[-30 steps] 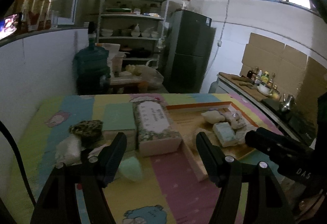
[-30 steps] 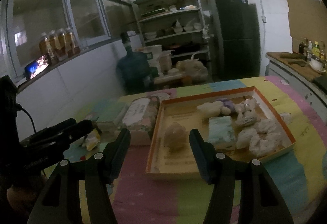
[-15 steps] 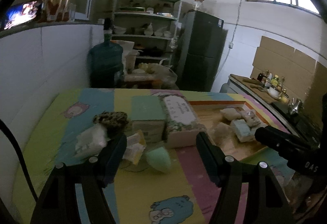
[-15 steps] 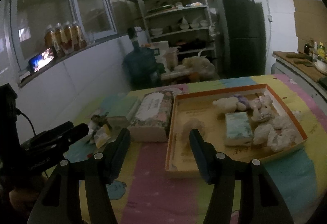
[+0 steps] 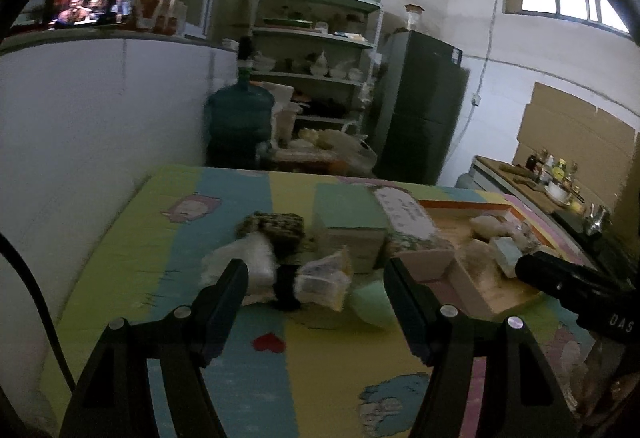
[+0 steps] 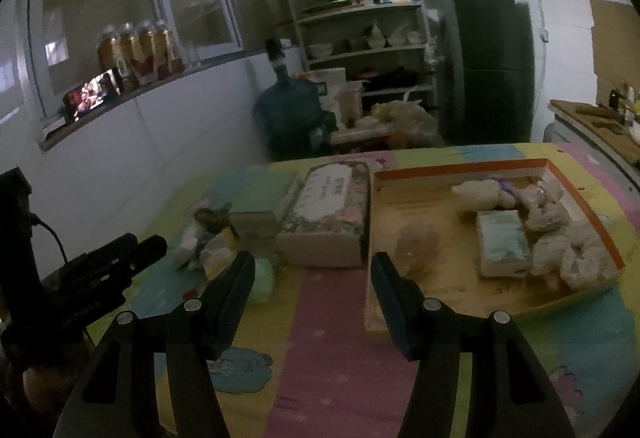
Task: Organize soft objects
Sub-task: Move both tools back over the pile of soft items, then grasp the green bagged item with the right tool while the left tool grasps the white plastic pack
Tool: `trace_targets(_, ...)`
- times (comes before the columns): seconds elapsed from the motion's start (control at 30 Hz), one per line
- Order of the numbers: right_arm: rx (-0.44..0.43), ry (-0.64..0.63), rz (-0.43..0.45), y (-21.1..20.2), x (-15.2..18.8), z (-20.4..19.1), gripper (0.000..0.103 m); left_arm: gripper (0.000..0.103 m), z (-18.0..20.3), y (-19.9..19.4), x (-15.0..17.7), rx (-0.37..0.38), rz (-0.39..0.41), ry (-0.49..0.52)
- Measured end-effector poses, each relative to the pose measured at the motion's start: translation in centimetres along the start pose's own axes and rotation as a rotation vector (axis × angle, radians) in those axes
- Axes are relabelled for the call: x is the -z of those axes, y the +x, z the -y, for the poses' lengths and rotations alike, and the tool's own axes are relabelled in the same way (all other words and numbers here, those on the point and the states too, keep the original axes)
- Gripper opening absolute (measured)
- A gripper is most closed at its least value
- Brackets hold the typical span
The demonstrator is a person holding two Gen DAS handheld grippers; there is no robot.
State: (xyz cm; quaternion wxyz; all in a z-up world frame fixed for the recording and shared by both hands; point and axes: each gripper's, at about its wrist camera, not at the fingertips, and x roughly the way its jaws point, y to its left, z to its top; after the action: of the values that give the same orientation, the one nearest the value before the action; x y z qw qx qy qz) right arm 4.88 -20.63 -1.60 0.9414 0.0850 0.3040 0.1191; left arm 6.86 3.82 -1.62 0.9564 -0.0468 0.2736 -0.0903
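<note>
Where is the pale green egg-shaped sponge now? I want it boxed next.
The pale green egg-shaped sponge lies on the mat outside the orange-rimmed cardboard tray, by the yellow-white packet, just before the floral tissue box.

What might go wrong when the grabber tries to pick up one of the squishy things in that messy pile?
The left gripper is open in front of a tight pile: a white fluffy thing, a yellow packet and a green sponge lie crowded together. It may pinch two at once, or push the sponge away. The picture is blurry, so the aim could be off. The box already looks crowded on its right side, so a new piece may land on the others.
</note>
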Motion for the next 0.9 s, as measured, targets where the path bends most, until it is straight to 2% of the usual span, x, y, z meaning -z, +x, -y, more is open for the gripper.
trace_targets(0.53, -0.049, -0.038, -0.087, 4.7, 0.8, -3.6, 0.063, 0.070, -5.9, 0.4, 1.3, -0.061, -0.015, -0.071)
trace_targets(0.63, -0.054, -0.047, -0.100, 5.7, 0.9, -4.0, 0.068, 0.070, -6.9, 0.8, 1.5, -0.070, -0.021, -0.083)
trace_targets(0.9, -0.040, -0.066, -0.176, 9.1, 2.1, -4.6, 0.069, 0.070, -8.4, 1.3, 1.9, -0.069, -0.032, -0.103)
